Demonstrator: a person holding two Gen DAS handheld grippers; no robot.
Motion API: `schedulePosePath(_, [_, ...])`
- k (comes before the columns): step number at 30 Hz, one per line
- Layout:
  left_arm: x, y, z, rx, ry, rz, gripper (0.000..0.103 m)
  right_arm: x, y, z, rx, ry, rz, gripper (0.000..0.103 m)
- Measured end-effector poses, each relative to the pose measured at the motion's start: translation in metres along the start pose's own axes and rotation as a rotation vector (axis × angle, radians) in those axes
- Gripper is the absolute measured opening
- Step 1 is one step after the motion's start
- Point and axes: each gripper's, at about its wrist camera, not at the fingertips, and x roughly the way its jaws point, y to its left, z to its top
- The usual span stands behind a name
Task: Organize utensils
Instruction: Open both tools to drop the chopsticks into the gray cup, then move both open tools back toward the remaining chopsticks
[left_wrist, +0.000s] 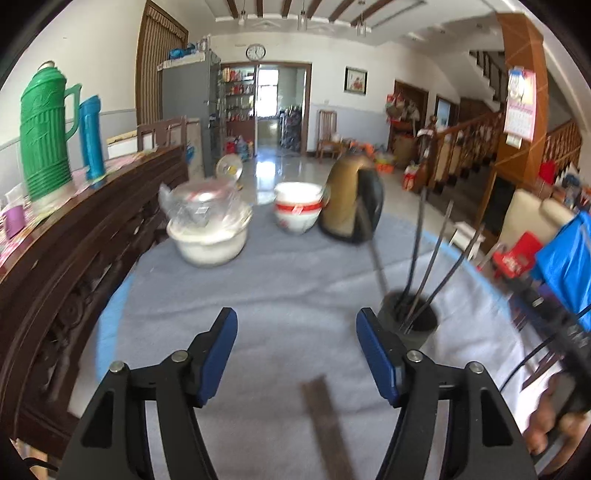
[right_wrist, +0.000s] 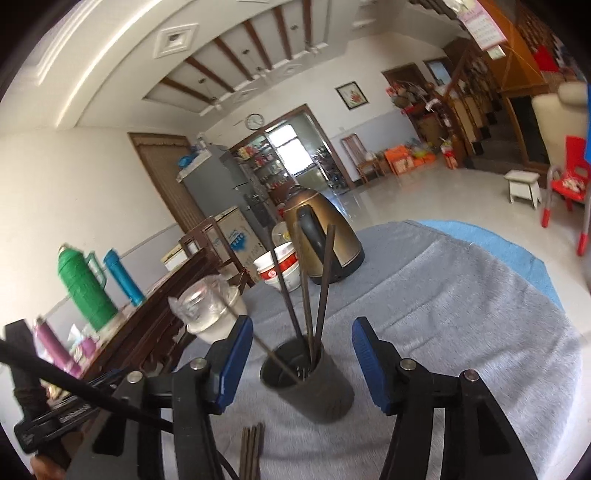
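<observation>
Several chopsticks (right_wrist: 325, 280) already stand in the dark holder (right_wrist: 310, 380); a bundle (right_wrist: 251, 450) lies at the table's near edge. Both the left gripper (left_wrist: 297, 350) and the right gripper (right_wrist: 303, 362) are spread, empty.

The tabletop (right_wrist: 461, 295) carries a grey cloth over a light blue layer showing at its edge. The utensil holder (right_wrist: 310, 387) is dark grey, its chopsticks (right_wrist: 325, 273) dark brown; the kettle (right_wrist: 332, 236) is bronze with a black handle. The bowls (left_wrist: 297, 212) are white with a red band; the flask (left_wrist: 44, 129) is ribbed green, the bottle (left_wrist: 91, 136) blue.
</observation>
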Motion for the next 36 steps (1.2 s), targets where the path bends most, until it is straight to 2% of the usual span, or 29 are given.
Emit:
schedulePosePath(3, [0.001,0.01,-0.022,0.003,0.057,0.032,0.068,-0.013,0.007,-0.014,-0.061,0.023,0.007,0.057])
schedulePosePath(9, [0.007,0.029,-0.058,-0.026,0.154,0.037,0.068,-0.017,0.028,-0.04,-0.127,0.116,0.046,0.045])
schedulePosePath(14, [0.008,0.047,-0.082,-0.061,0.199,0.038,0.068,-0.001,0.05,-0.067,-0.177,0.227,0.06,0.041])
schedulePosePath(21, [0.007,0.069,-0.106,-0.084,0.236,0.044,0.068,0.015,0.073,-0.087,-0.225,0.306,0.06,0.04])
schedulePosePath(32, [-0.003,0.087,-0.128,-0.102,0.298,0.012,0.068,0.045,0.078,-0.087,-0.186,0.383,0.023,0.04])
schedulePosePath(36, [-0.007,0.091,-0.127,-0.1,0.308,0.005,0.068,0.066,0.073,-0.089,-0.141,0.427,0.018,0.035])
